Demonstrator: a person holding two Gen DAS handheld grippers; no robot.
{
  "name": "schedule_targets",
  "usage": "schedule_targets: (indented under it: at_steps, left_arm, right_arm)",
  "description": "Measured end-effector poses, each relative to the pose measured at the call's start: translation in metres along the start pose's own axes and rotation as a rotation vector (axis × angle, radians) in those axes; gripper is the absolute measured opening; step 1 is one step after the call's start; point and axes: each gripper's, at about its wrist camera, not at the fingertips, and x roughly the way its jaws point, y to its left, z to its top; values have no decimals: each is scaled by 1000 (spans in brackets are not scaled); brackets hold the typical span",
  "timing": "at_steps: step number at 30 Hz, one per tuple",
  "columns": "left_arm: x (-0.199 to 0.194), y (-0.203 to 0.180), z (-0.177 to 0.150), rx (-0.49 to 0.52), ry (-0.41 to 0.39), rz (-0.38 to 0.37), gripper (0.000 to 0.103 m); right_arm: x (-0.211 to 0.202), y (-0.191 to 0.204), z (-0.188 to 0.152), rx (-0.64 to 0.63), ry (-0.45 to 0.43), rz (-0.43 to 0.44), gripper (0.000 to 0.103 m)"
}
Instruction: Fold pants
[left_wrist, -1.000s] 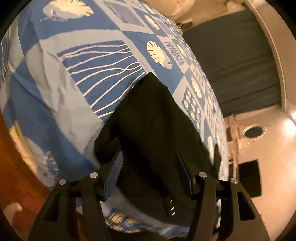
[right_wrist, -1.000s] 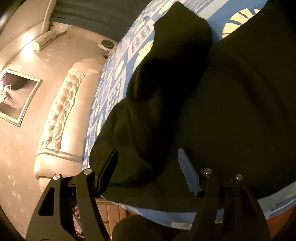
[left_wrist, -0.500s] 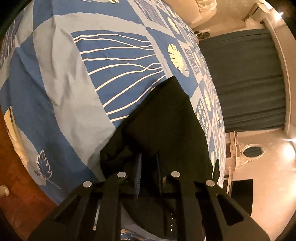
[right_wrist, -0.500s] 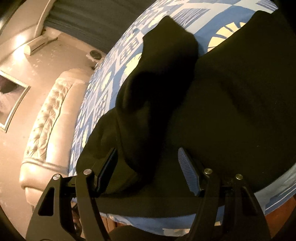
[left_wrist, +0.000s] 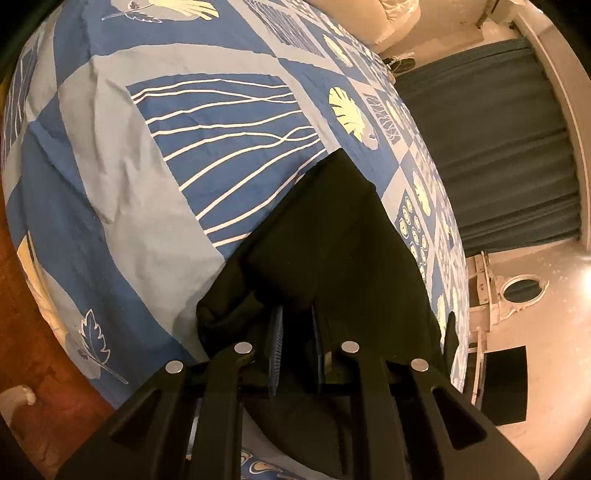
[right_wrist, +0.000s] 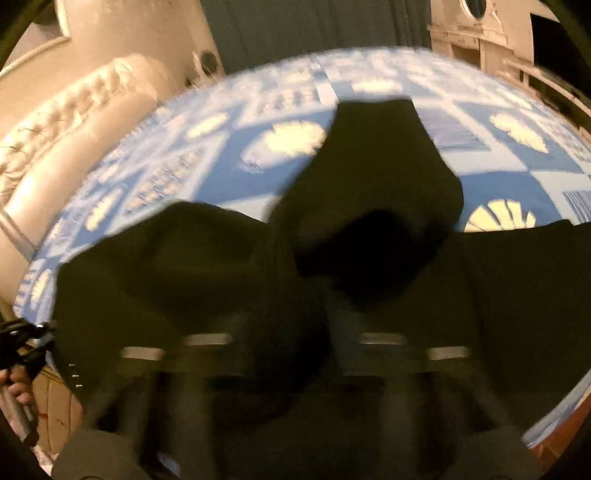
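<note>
Pants (left_wrist: 332, 240) lie bunched and unfolded near the bed (left_wrist: 147, 184) edge. Your left gripper (left_wrist: 295, 332) is clamped on the cloth; your right gripper (right_wrist: 295, 343), blurred, has just been closing on it. Folding remains.

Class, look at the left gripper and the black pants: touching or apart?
Touching. In the left wrist view, the left gripper has its fingers closed on a bunched edge of the black pants, fabric pinched between them.
</note>
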Motion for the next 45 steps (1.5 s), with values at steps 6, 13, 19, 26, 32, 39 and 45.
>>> schedule_targets:
  at_steps: [6,13,19,26,32,39,45]
  left_arm:
    - [-19,-4,-2,-35,-17,-35,12]
    - [-26,19,-13,-33,14,-32,13]
    - [-27,48,-14,-86,32,-166,22]
    - [-77,-4,-15,152,-124,-13,84]
    - [-38,-47,-11,177,-53,-62,86]
    - [22,-56,-29,186,29,15,86]
    - [27,-63,-41,308,28,41,93]
  right_arm:
    - [-43,-44,-3,253,-40,225,11]
    - [-58,-72,-43,343,31,269,10]
    - [-45,-93,-60,446,99,323,30]
    - [-79,-71,33,204,-27,118,65]
    - [4,-27,150,8,-1,-51,74]
    - [136,-1,192,-209,188,-370,73]
    - [126,-23,186,-200,182,-311,8]
